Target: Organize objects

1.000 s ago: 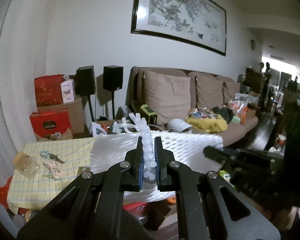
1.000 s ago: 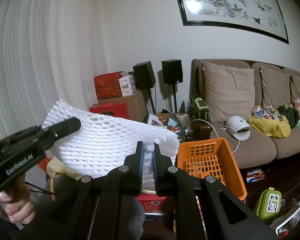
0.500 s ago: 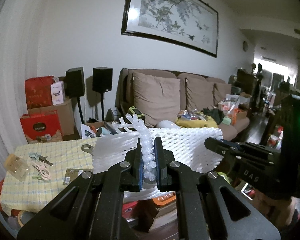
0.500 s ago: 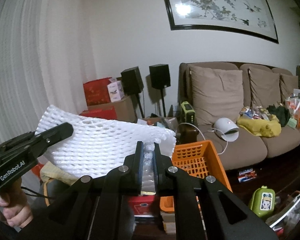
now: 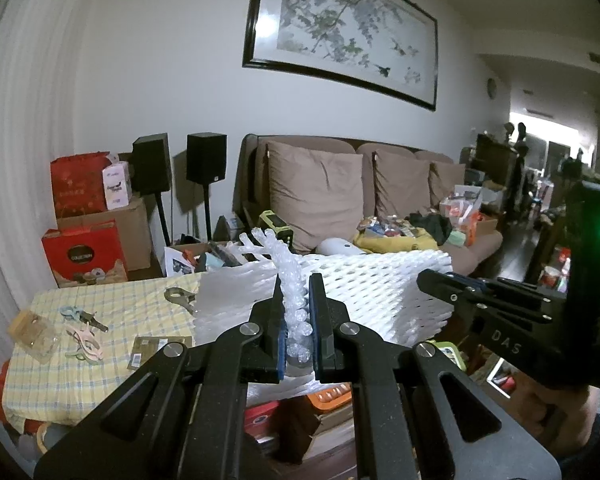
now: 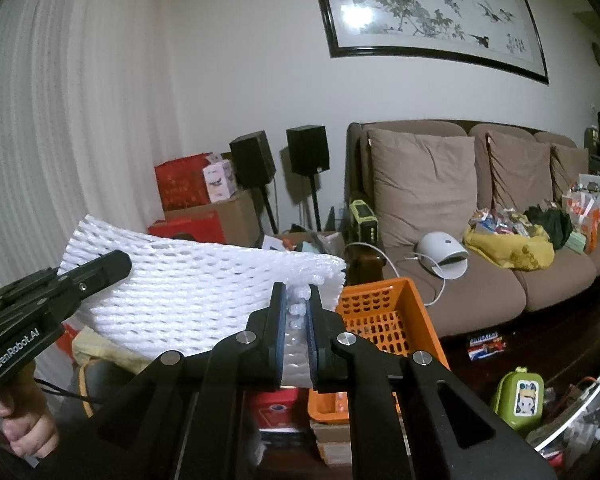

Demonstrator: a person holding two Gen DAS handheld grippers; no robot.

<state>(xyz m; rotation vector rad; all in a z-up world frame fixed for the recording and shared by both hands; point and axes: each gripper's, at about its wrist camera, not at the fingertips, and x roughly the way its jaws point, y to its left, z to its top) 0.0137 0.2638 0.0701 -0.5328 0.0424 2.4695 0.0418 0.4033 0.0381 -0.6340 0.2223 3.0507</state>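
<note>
I have the white foam mesh packing sheet (image 5: 380,288) off the counter and stretched in the air between both tools. The left gripper (image 5: 297,312) is clamped narrow on a bunched edge of the sheet; the right gripper (image 6: 298,320) is pinched the same way on the opposite edge. From the right wrist view the sheet hangs level, above and just left of the orange perforated plastic basket (image 6: 384,312).

Done, as I judge it: sheet picked up and under two-handed control. Not yet done: sheet neither folded nor stowed. I cannot tell whether the basket is its destination.

Still loose on the yellow checked cloth of the counter (image 5: 112,312): pastel plastic clips (image 5: 84,342), a metal opener-like tool (image 5: 180,296), a clear plastic packet (image 5: 32,334), a small flat card (image 5: 158,348). Most of the sorting remains, by my reading.
</note>
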